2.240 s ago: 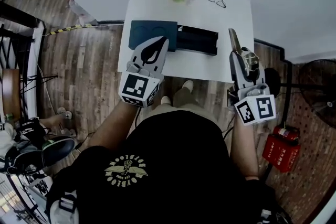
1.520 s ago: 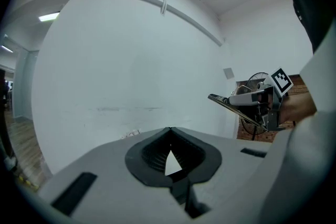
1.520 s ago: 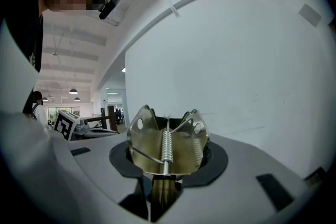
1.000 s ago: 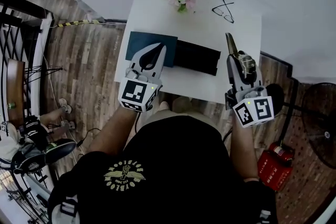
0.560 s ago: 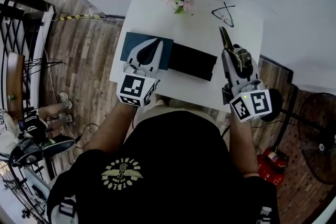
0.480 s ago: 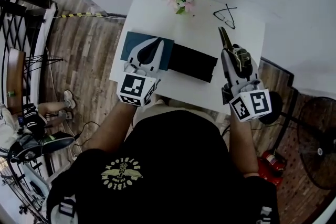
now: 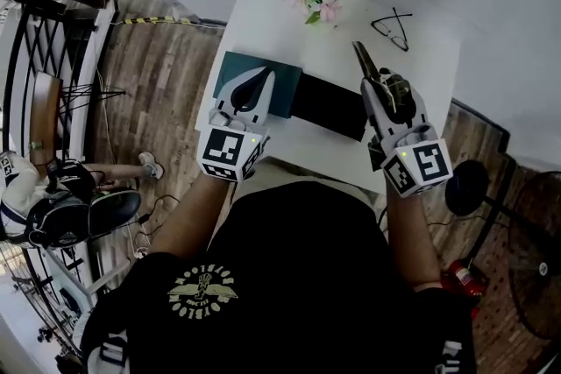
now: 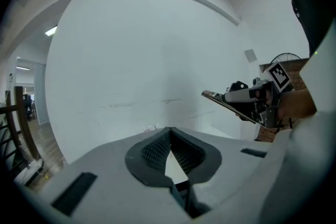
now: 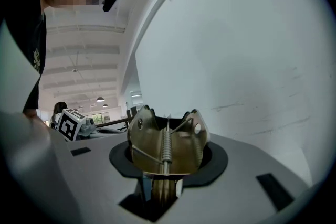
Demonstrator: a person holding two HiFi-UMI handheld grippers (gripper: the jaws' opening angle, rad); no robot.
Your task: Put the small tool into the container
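Small tool (image 9: 157, 150) clamped by right gripper (image 7: 375, 88); left gripper (image 8: 169, 131) fingers together.

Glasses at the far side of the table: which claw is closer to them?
Right. The right claw, gripping the small tool, hangs just short of the glasses; the left claw sits far off to their left, by the teal box.

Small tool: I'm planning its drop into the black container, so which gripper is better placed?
Right. The right gripper clamps the small tool near the black container; the left gripper is shut and empty.
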